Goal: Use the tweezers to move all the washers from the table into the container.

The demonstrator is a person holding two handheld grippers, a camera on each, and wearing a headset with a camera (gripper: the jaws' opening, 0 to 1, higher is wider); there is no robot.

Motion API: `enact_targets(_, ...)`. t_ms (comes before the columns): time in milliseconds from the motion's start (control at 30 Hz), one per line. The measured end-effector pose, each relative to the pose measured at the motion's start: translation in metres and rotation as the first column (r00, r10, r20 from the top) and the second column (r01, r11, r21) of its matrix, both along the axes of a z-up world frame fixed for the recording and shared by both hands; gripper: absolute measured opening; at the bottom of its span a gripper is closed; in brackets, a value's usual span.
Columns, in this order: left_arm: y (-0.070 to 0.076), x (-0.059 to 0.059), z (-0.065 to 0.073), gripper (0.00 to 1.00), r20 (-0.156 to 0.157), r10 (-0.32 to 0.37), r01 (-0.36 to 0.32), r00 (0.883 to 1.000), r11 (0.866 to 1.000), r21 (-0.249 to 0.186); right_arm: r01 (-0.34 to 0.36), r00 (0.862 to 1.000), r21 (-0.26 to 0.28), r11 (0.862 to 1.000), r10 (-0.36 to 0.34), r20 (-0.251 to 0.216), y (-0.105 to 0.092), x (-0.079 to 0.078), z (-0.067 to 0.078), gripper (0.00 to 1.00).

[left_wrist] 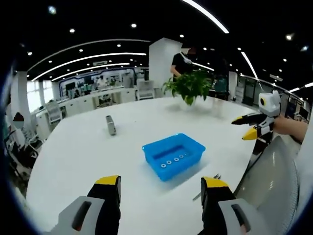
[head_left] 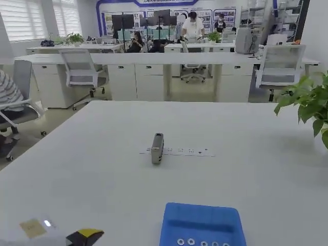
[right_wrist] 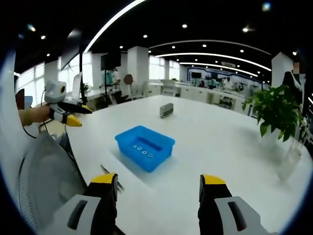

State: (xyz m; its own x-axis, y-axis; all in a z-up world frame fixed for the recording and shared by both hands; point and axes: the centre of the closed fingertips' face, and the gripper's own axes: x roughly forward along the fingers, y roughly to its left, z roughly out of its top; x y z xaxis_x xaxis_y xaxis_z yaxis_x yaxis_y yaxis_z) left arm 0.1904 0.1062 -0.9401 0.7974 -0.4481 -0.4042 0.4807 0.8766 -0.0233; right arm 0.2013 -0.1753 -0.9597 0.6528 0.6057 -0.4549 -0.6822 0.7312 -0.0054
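Left gripper (left_wrist: 161, 182): black jaws with yellow tips, spread wide with nothing between them, at the bottom of the left gripper view.
Right gripper (right_wrist: 158, 179): the same blunt black and yellow jaws, also wide apart and empty, at the bottom of the right gripper view.
Tweezers (left_wrist: 197, 195) (right_wrist: 108, 172): thin bright metal, lying flat on the table near its front edge, apart from the container and held by neither gripper.
Table (head_left: 77, 169): smooth, matt white top.
Container (head_left: 202, 210) (left_wrist: 181, 169) (right_wrist: 132, 156): blue plastic tray, rectangular with low walls, bottom centre of the head view.
Washers (head_left: 191, 241) (left_wrist: 172, 160) (right_wrist: 141, 148): small pale metal rings, lying in a row on the floor of the container.
Block (head_left: 157, 148) (left_wrist: 111, 125) (right_wrist: 167, 110): small grey slab with rounded corners, standing on edge mid-table, well beyond the container.
Plant (head_left: 307, 100) (left_wrist: 188, 85) (right_wrist: 274, 110): green and leafy, right edge of the head view.
Chairs (head_left: 82, 69): grey mesh-backed, by white desks, top of the head view.
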Motion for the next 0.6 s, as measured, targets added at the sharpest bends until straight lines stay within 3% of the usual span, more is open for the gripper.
enact_targets(133,0.009,-0.002,0.016,0.84,0.067,0.097,-0.091,0.993,0.992,-0.093,0.02,1.0,0.012,1.0,-0.02,0.02,0.0,-0.002,0.003,0.78)
enact_targets(167,0.01,-0.003,0.022,0.86,0.084,0.132,-0.119,0.988,0.982,-0.145,0.029,0.999,0.023,0.999,-0.03,0.033,0.0,-0.002,0.005,0.8)
enact_targets(267,0.014,-0.004,0.035,0.94,0.13,0.181,-0.152,0.975,0.966,-0.209,0.052,0.997,0.052,0.997,-0.054,0.056,-0.002,-0.001,0.01,0.85)
enact_targets(400,0.023,-0.007,0.041,0.99,0.171,0.226,-0.189,0.959,0.96,-0.208,0.082,0.993,0.08,0.993,-0.088,0.074,-0.005,0.002,0.014,0.92)
enact_targets(467,0.024,-0.007,0.043,0.99,0.177,0.233,-0.194,0.956,0.958,-0.211,0.09,0.992,0.094,0.991,-0.098,0.076,-0.005,0.003,0.016,0.98)
enact_targets(600,0.023,-0.006,0.04,0.99,0.17,0.232,-0.195,0.958,0.959,-0.208,0.097,0.991,0.117,0.988,-0.106,0.075,-0.005,0.004,0.017,0.99)
